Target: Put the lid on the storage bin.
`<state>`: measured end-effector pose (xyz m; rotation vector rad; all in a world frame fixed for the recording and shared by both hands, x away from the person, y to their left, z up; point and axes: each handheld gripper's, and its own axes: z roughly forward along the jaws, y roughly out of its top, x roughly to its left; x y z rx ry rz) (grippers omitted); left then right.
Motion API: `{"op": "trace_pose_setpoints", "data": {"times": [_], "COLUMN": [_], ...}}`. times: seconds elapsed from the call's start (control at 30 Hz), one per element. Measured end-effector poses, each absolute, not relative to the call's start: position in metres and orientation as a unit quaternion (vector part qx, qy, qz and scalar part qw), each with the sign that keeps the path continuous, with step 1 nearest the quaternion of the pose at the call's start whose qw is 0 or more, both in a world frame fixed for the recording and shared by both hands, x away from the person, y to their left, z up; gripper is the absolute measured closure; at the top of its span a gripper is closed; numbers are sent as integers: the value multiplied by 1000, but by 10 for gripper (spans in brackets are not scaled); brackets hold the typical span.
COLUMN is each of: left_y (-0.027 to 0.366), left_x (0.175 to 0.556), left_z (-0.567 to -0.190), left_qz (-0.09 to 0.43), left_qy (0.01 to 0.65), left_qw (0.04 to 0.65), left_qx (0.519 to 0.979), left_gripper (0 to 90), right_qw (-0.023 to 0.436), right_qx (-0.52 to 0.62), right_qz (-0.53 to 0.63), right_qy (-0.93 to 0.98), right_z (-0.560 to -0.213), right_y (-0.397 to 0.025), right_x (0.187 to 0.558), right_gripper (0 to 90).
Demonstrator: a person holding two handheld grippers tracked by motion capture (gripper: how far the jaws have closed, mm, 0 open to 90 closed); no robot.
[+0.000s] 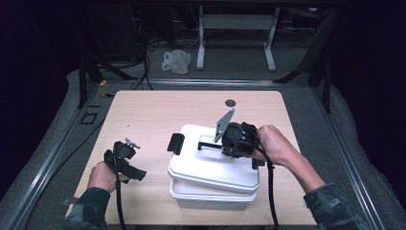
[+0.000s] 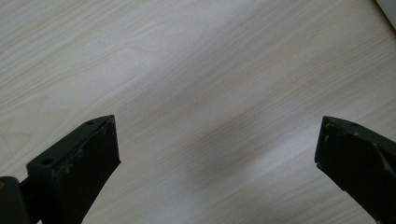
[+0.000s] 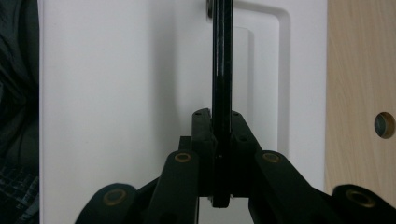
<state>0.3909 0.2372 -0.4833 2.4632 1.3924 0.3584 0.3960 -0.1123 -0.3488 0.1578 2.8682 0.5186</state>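
My right gripper (image 3: 222,154) is clamped on the black handle (image 3: 222,70) of the white box's lid (image 1: 215,160), lid lifted askew to open it. Box (image 1: 210,196) sits at table centre-6 o'clock. Left gripper (image 1: 125,155) waits at 9 o'clock, jaws wide, empty over the table (image 2: 187,70).

bare tabletop (image 1: 143,115) left of white box (image 1: 210,189), lifted lid (image 1: 215,165) blocks the middle

A white box (image 1: 210,189) sits near the table's front edge; its lid (image 1: 210,165) seems raised and askew, with the black handle (image 1: 210,144) upright on top.
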Motion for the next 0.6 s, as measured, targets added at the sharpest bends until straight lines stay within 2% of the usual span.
{"op": "trace_pose_setpoints", "data": {"times": [0.6], "left_y": [236], "left_x": [392], "left_z": [-485], "left_qz": [120], "left_qy": [478], "left_qw": [139], "left_qx": [859], "left_gripper": [0], "right_qw": [90], "right_qx": [-6], "right_qz": [145], "right_qy": [985], "right_z": [-375], "right_y": [-98], "right_x": [385], "right_gripper": [847]}}
